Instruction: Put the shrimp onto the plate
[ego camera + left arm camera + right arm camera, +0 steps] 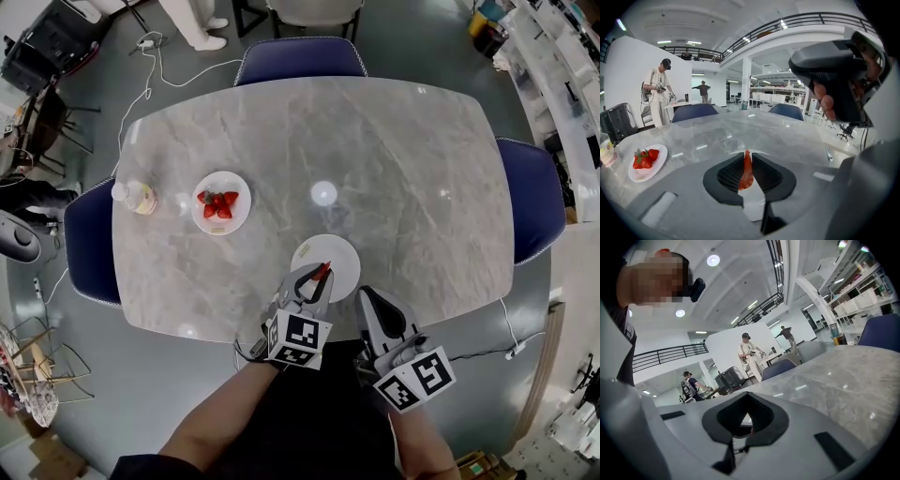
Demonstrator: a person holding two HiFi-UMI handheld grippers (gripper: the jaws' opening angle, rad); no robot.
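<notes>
My left gripper (317,278) is shut on a red shrimp (322,271) and holds it just over the near part of an empty white plate (339,253). In the left gripper view the shrimp (746,172) stands upright, pinched between the two ribbed jaws, with the white plate (753,208) showing under them. A second white plate (208,217) with several red shrimp (219,203) lies to the left; the left gripper view also shows this second plate (658,161). My right gripper (365,294) is shut and empty, at the table's near edge, right of the left one.
A small bottle (137,197) lies at the table's left edge beside the shrimp plate. Blue chairs (300,60) stand at the far, left and right sides of the marble table (394,169). People stand in the room beyond.
</notes>
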